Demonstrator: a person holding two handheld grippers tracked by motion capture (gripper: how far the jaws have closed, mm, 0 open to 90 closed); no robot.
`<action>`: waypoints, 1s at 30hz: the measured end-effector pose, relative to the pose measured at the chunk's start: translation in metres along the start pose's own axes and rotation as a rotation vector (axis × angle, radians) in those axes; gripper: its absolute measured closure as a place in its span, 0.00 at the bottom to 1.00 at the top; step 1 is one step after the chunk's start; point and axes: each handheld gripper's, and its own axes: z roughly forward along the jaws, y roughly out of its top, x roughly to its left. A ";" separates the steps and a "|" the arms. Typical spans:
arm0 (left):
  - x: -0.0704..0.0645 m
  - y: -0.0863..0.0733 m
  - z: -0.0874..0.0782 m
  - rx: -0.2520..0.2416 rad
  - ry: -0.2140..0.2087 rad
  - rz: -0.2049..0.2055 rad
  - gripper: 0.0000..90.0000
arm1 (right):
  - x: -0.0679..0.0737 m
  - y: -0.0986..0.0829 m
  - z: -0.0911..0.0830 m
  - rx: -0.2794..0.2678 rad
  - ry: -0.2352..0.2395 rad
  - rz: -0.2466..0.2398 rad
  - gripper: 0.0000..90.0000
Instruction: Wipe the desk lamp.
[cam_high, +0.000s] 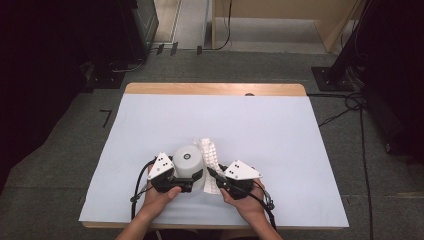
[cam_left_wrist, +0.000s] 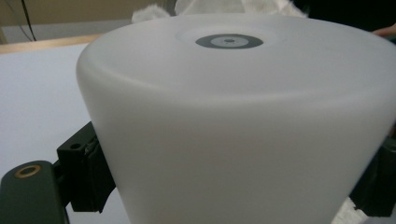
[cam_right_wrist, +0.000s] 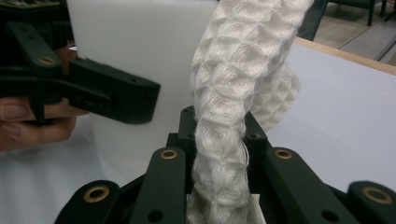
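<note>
Two bare hands at the near table edge each hold a black two-jaw gripper. Just beyond them, the left gripper (cam_high: 186, 179) clamps the lower wall of a smooth, frosted white plastic cup (cam_high: 188, 161), standing upside down with a grey ring on its flat top. Touching the cup's right side, a white waffle-weave cloth (cam_high: 209, 155), bunched into a bumpy rope, is pinched tight in the right gripper (cam_high: 216, 177). Under the cup lies a matte white sheet (cam_high: 280, 135) covering a pale wooden table (cam_high: 215, 89). Beyond the cup, grey carpet (cam_high: 260, 67), trailing cables and dark stands fill the room.
</note>
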 end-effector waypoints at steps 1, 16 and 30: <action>0.001 0.001 -0.002 -0.015 0.000 -0.004 0.10 | 0.000 -0.001 0.001 0.008 0.002 0.003 0.85; 0.009 -0.015 0.010 0.009 0.214 0.097 0.09 | -0.011 -0.011 0.007 0.039 -0.049 0.081 0.85; -0.007 -0.011 0.007 -0.021 0.275 0.112 0.05 | -0.017 -0.012 0.004 0.035 -0.060 0.084 0.85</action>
